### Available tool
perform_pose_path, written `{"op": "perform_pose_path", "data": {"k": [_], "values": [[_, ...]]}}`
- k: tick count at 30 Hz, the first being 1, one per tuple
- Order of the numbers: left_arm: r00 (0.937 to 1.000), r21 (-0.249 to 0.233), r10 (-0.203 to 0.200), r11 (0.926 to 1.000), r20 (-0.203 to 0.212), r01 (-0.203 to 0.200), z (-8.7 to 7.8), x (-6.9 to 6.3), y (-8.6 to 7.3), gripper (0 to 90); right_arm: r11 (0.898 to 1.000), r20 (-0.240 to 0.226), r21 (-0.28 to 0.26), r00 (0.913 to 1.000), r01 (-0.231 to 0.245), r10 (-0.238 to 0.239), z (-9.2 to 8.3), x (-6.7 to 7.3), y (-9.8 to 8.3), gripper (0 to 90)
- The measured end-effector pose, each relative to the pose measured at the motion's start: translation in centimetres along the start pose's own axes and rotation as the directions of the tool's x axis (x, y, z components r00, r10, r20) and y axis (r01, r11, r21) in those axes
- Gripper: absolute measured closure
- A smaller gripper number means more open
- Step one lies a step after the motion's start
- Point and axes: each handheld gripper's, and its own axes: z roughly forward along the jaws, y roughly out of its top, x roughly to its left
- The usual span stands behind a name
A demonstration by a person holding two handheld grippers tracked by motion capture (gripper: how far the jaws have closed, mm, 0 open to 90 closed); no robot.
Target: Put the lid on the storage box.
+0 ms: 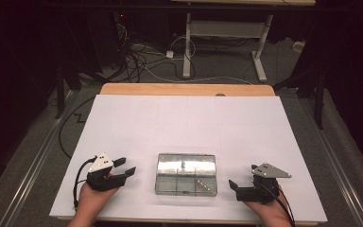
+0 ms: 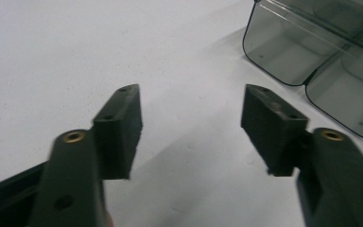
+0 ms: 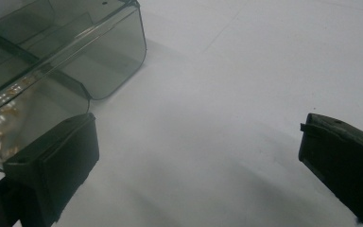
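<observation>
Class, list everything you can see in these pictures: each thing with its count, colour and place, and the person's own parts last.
Box: one, clear plastic with compartments, near middle of the sheet, between the grippers.
Small pieces: several, pale, in a right front compartment; exact count unclear.
Sheet: one, white, covering the table.
Table: one, wooden, edge showing beyond the sheet.
Desk frame: one, white, on the floor behind.
Cables: several, on the floor behind.
Left gripper: one, black, open, left of box.
Right gripper: one, black, open, right of box.
Hands: two, at the near edge.

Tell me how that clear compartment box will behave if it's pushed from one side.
The clear compartment box looks like rigid, thin plastic, so it is probably light and stiff. Sitting low and flat on the smooth white tabletop, it will likely slide, not tip. Small brass-coloured pieces inside may rattle.
</observation>
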Motion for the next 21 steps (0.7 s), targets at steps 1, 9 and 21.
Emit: {"op": "perform_pose_path", "data": {"k": [1, 9, 21], "values": [[1.0000, -0.002, 0.000, 1.0000, -0.002, 0.000, 0.02, -0.04, 0.02, 32.1, 1.000, -0.001, 0.000, 1.0000, -0.001, 0.001, 0.01, 0.00, -0.01, 0.1], [0.9994, -0.023, -0.028, 0.9994, -0.020, 0.027, -0.03, 0.09, 0.19, 2.0, 1.000, -0.004, -0.014, 1.0000, -0.005, 0.005, -0.02, 0.00, -0.04, 0.1], [0.9991, -0.043, -0.033, 0.9986, -0.025, 0.032, -0.15, 0.16, 0.31, 0.0, 0.999, -0.001, -0.033, 1.0000, -0.007, 0.007, -0.11, 0.02, -0.07, 0.1]]}}
